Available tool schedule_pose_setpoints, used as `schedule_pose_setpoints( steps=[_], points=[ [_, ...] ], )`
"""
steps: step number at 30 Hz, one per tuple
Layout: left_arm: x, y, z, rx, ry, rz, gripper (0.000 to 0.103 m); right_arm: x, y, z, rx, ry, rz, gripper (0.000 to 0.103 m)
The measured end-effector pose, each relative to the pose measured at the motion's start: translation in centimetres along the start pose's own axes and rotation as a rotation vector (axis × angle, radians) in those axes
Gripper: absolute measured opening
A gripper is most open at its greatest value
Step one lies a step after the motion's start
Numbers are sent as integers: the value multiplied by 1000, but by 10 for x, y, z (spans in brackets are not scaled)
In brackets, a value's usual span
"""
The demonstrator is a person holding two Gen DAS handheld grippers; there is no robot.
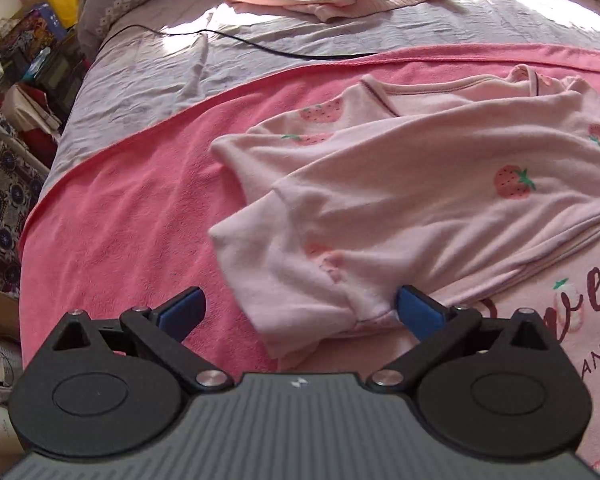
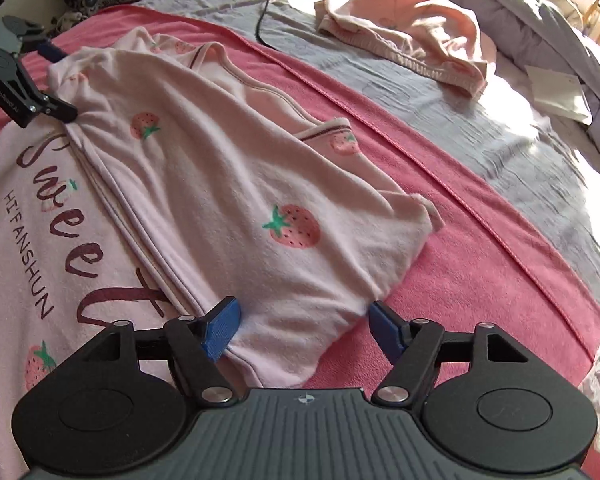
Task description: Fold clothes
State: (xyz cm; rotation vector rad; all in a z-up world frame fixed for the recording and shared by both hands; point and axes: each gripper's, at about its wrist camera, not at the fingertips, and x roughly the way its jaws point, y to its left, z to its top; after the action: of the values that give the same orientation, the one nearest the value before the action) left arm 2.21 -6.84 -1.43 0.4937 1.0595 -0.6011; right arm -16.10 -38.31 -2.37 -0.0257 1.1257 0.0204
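A pale pink strawberry-print shirt [image 1: 420,184] lies on a pink blanket [image 1: 132,220], its upper part folded down over the front printed "Sweet". In the left wrist view my left gripper [image 1: 300,312] is open wide, and the shirt's folded sleeve end lies between the blue pads [image 1: 184,312] without being pinched. In the right wrist view the shirt [image 2: 228,184] runs diagonally. My right gripper [image 2: 304,328] is open over its near folded corner, which lies loose between the pads. The left gripper [image 2: 58,84] shows at the far left end of the fold.
The pink blanket [image 2: 480,280] covers a grey-sheeted bed [image 2: 440,128]. A second pink garment [image 2: 404,20] lies crumpled at the back, a black cable [image 2: 266,12] beside it and a white paper [image 2: 556,92] further right. Clutter [image 1: 16,80] crowds the floor left of the bed.
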Motion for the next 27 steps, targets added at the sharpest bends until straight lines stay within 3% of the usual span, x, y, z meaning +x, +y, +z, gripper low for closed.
schedule_pose_setpoints(
  steps=[3, 7, 12, 17, 21, 24, 27],
  points=[
    [-11, 11, 2, -46, -1, -4, 103, -11, -15, 9, 157, 35, -17, 72],
    [-45, -8, 13, 77, -146, -20, 100, -29, -2, 18, 84, -43, -42, 71],
    [-42, -33, 38, 105, -198, -152, 100, -23, 24, 37, -6, -114, -26, 70],
    [-9, -63, 51, 146, -164, -225, 100, 3, 54, 67, -33, -145, 75, 63],
    [23, -74, 43, 212, -86, -165, 102, 25, 72, 66, -154, -132, 72, 62],
    [22, -57, 36, 213, -100, -180, 103, 32, 63, 50, -212, -133, 56, 66],
    [18, -41, 30, 237, -104, -190, 103, 24, 39, 34, -204, -105, 6, 77]
  ],
)
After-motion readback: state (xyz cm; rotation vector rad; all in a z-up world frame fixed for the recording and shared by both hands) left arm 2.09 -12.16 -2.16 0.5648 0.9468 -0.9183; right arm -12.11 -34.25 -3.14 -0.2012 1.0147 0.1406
